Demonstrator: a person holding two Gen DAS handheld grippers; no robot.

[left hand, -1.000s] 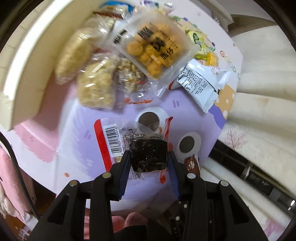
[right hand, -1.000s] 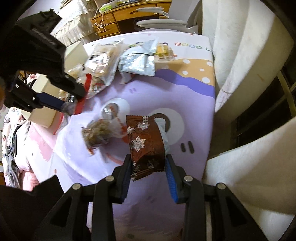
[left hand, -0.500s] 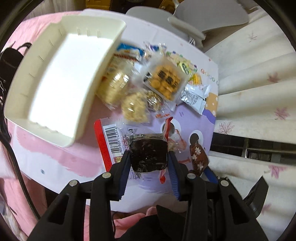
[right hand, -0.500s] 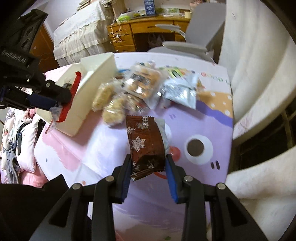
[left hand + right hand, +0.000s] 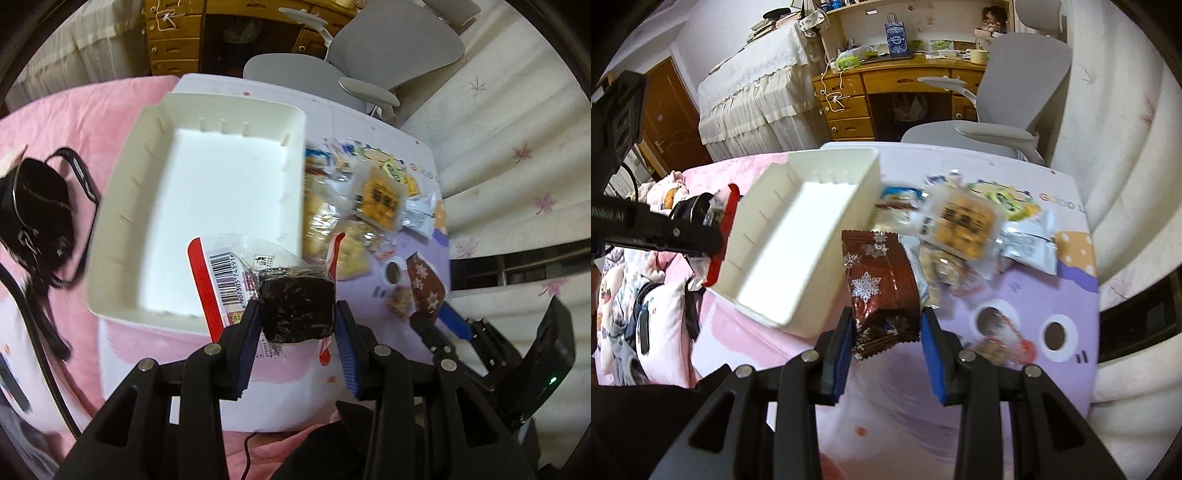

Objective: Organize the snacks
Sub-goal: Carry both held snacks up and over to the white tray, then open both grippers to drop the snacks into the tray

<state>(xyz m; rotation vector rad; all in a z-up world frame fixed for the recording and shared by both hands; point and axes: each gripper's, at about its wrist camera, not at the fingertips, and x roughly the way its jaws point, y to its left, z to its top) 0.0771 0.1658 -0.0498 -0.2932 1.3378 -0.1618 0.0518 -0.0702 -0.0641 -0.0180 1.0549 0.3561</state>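
now | left gripper [image 5: 297, 321] clamps dark snack [image 5: 295, 308] | right gripper [image 5: 886, 338] clamps brown packet [image 5: 881, 284]

The white bin [image 5: 155, 206] looked like smooth matt plastic. The dark snack [image 5: 297, 308] sat in clear, glossy crinkled film; the brown snowflake packet [image 5: 881, 280] was shiny foil. The counter [image 5: 1071, 295] wore smooth printed covering. The desk [image 5: 849, 110] was varnished wood.

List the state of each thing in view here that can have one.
White bin: empty, upright on the table.
Dark snack in clear red-edged wrapper: held, sealed.
Brown snowflake packet: held, sealed.
Left gripper: shut on the dark snack.
Right gripper: shut on the snowflake packet.
Loose snack pile: lying beside the bin.
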